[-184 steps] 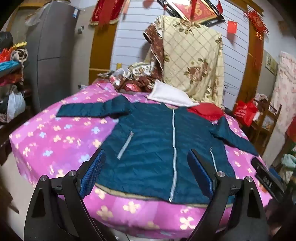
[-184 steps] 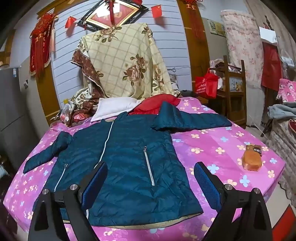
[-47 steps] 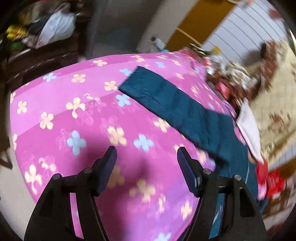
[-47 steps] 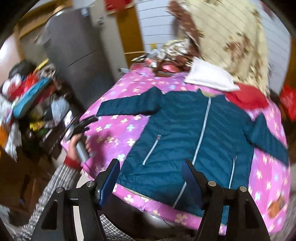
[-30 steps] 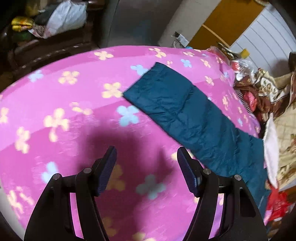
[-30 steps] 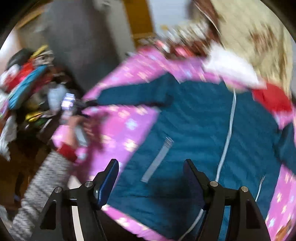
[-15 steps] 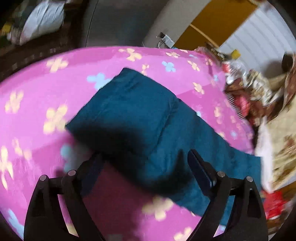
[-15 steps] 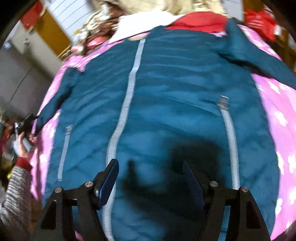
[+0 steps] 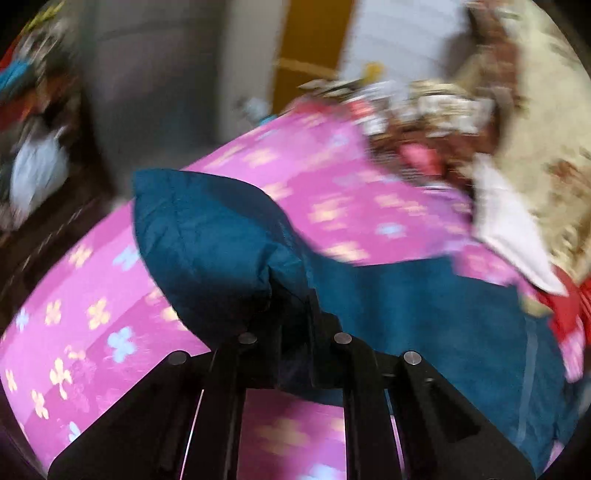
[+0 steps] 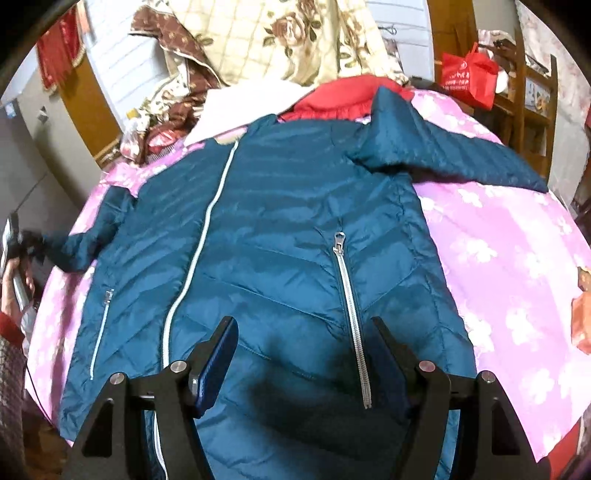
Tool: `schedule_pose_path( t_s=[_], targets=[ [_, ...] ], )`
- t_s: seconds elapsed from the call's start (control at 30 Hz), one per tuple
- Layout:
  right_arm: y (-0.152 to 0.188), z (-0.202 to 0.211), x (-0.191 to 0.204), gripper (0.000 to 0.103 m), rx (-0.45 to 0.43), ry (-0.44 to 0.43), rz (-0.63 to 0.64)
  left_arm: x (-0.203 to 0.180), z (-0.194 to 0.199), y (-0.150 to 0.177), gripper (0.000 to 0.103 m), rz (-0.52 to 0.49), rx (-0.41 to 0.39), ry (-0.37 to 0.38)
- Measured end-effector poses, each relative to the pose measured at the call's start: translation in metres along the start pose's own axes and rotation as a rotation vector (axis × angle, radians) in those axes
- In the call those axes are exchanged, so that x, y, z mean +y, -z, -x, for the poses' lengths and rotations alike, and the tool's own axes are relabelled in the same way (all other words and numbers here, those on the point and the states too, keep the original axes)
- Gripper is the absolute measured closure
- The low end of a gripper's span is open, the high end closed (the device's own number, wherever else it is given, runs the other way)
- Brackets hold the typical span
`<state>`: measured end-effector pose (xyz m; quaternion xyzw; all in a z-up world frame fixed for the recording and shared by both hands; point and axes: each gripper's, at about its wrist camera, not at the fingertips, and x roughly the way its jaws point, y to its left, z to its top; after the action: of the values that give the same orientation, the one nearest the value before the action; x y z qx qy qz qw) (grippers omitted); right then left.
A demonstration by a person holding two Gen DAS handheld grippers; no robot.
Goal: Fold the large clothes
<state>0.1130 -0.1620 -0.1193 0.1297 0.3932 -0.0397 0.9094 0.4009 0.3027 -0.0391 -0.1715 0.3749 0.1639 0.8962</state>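
A bed covered in a pink flower-print sheet [image 10: 498,236] carries a teal quilted zip jacket [image 10: 280,229] spread front-up directly ahead of the right hand-held gripper [image 10: 303,354]. Beyond it lie a white pillow [image 10: 243,103] and red garment [image 10: 343,96].

Black claw [image 10: 301,363] with blue pads [image 10: 214,363], silver screws.

Jacket [image 10: 280,236]: teal quilted cloth with a slight sheen, stitched in channels, with silvery metal-looking zippers [image 10: 349,295]. Bedspread [image 10: 498,266]: matt pink cloth printed with flowers; at the far side, a cream floral quilt [image 10: 306,33] of matt cloth and a glossy red bag [image 10: 467,74]. Right gripper [image 10: 303,354]: matt black plastic-looking arms, shiny metal pins, a ribbed blue finger pad [image 10: 216,363].
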Motion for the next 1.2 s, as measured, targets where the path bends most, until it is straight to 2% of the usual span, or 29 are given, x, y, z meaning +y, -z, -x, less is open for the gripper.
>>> schedule_pose_path(
  t_s=[0.17,0.3,0.33,0.47,0.5,0.57,0.63,0.7,0.77,0.83,0.93,1.07,1.13,1.2],
  targets=[
    [0.01,0.009,-0.015,0.033,-0.02,-0.012,-0.042,-0.125,0.063,0.022,0.094,-0.185,-0.029,0.241],
    [0.022,0.023,-0.036,0.033,-0.041,-0.012,-0.08,-0.236,0.092,0.071,0.094,-0.351,-0.022,0.401],
    [0.025,0.026,-0.042,0.033,-0.044,-0.01,-0.089,-0.253,0.095,0.081,0.094,-0.379,-0.014,0.428],
    [0.035,0.039,-0.07,0.033,-0.053,-0.013,-0.145,-0.325,0.094,0.142,0.087,-0.508,0.103,0.57],
    [0.035,0.042,-0.075,0.033,-0.055,-0.014,-0.155,-0.335,0.091,0.157,0.083,-0.538,0.141,0.598],
    [0.037,0.048,-0.084,0.033,-0.066,-0.012,-0.171,-0.347,0.086,0.177,0.082,-0.568,0.188,0.62],
    [0.036,0.054,-0.088,0.033,-0.079,-0.007,-0.175,-0.343,0.087,0.187,0.082,-0.575,0.215,0.62],
    [0.035,0.058,-0.088,0.033,-0.085,-0.015,-0.172,-0.323,0.093,0.19,0.08,-0.545,0.23,0.634],
    [0.033,0.06,-0.083,0.033,-0.084,-0.034,-0.163,-0.301,0.104,0.193,0.067,-0.51,0.218,0.615],
    [0.029,0.057,-0.075,0.033,-0.072,-0.057,-0.147,-0.265,0.113,0.196,0.047,-0.466,0.17,0.564],
    [0.015,0.043,-0.06,0.033,-0.049,-0.091,-0.117,-0.213,0.117,0.206,0.045,-0.417,0.1,0.454],
    [-0.019,0.008,-0.039,0.033,-0.032,-0.101,-0.074,-0.157,0.116,0.237,0.045,-0.399,-0.003,0.289],
    [-0.04,-0.019,-0.032,0.033,-0.007,-0.117,-0.066,-0.138,0.107,0.25,0.045,-0.386,-0.013,0.249],
    [-0.062,-0.049,-0.026,0.034,0.004,-0.079,-0.056,-0.13,0.094,0.261,0.045,-0.384,-0.002,0.21]
  ],
)
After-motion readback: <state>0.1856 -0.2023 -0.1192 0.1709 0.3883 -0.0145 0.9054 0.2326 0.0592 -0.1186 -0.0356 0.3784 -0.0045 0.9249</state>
